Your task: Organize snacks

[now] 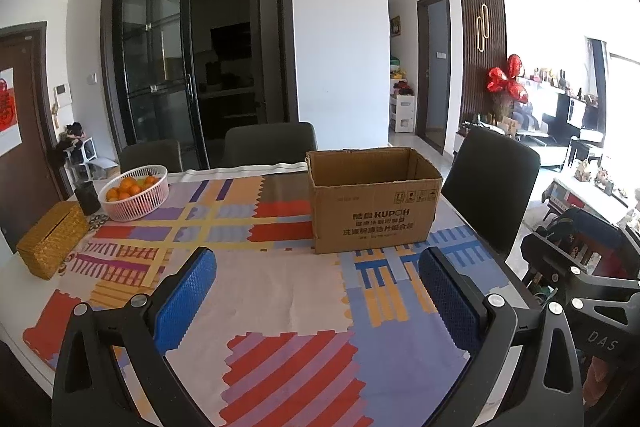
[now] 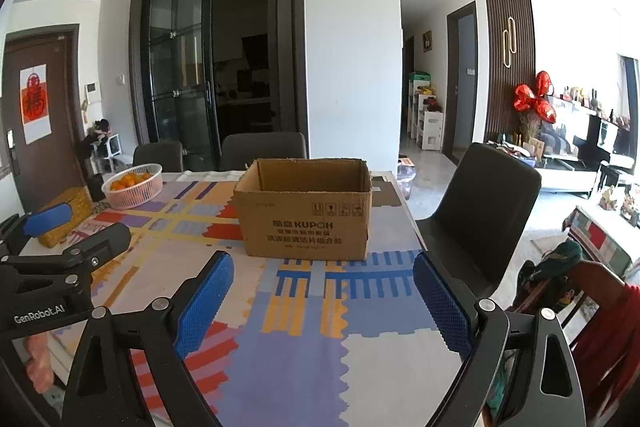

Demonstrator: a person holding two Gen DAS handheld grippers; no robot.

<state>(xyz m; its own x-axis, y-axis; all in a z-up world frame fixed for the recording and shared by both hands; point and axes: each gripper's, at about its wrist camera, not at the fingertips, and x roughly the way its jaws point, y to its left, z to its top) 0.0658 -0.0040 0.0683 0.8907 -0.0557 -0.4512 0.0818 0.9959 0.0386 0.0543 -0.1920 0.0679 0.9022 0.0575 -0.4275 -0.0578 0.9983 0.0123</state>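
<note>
An open brown cardboard box (image 1: 372, 203) marked KUPOH stands upright on the patterned tablecloth (image 1: 260, 291), towards the right edge of the table; it also shows in the right wrist view (image 2: 306, 213). Its inside is hidden from here. My left gripper (image 1: 316, 267) is open and empty, held above the cloth in front of the box. My right gripper (image 2: 320, 271) is open and empty, just in front of the box. The left gripper (image 2: 76, 231) shows at the left of the right wrist view. No snack packets are in view.
A white basket of oranges (image 1: 134, 193), a dark cup (image 1: 87, 198) and a woven tissue box (image 1: 52, 239) sit at the table's far left. Dark chairs (image 1: 490, 187) stand behind and to the right of the table. A bag lies on a chair at right (image 2: 560, 267).
</note>
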